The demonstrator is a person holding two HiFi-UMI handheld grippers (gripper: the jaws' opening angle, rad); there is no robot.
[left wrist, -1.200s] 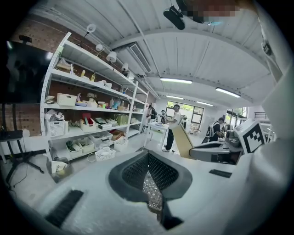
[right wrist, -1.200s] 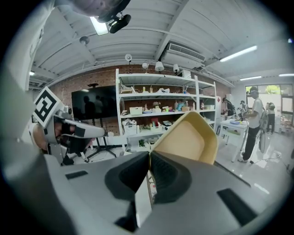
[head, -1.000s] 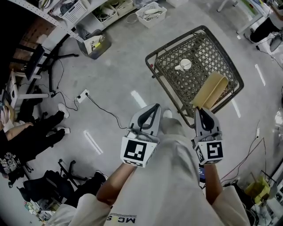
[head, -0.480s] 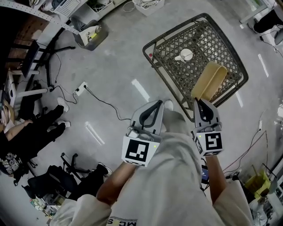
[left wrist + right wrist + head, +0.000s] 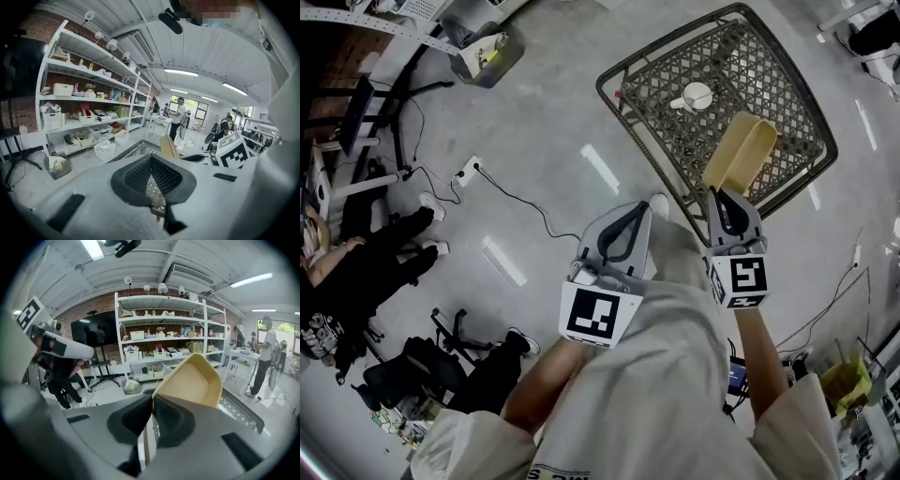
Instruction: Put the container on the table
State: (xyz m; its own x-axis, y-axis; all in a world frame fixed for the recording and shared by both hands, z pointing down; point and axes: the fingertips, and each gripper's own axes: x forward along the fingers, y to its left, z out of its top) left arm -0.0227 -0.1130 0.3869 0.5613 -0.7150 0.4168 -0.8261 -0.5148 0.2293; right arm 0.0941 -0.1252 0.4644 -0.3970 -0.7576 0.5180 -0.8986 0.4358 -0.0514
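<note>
My right gripper (image 5: 720,195) is shut on the rim of a tan plastic container (image 5: 741,153), held up on its edge over the near side of a metal mesh table (image 5: 649,114). In the right gripper view the container (image 5: 191,379) rises just past the pinched jaws of the right gripper (image 5: 152,401). My left gripper (image 5: 628,229) is shut with nothing in it and hangs over the grey floor to the left. Through the left gripper (image 5: 151,161) view, the mesh table (image 5: 136,151) and the container (image 5: 168,146) show ahead. A white cup (image 5: 694,96) sits on the mesh top.
White shelving (image 5: 89,115) with bins lines one wall. A power strip (image 5: 470,171) with a cable lies on the floor at left, beside a seated person's legs (image 5: 375,267). A bin (image 5: 486,54) stands near the shelves. People stand at a far table (image 5: 179,117).
Both grippers and the container have come slightly closer to the mesh table, which has shifted up in the head view. The grip on the container is unchanged.
</note>
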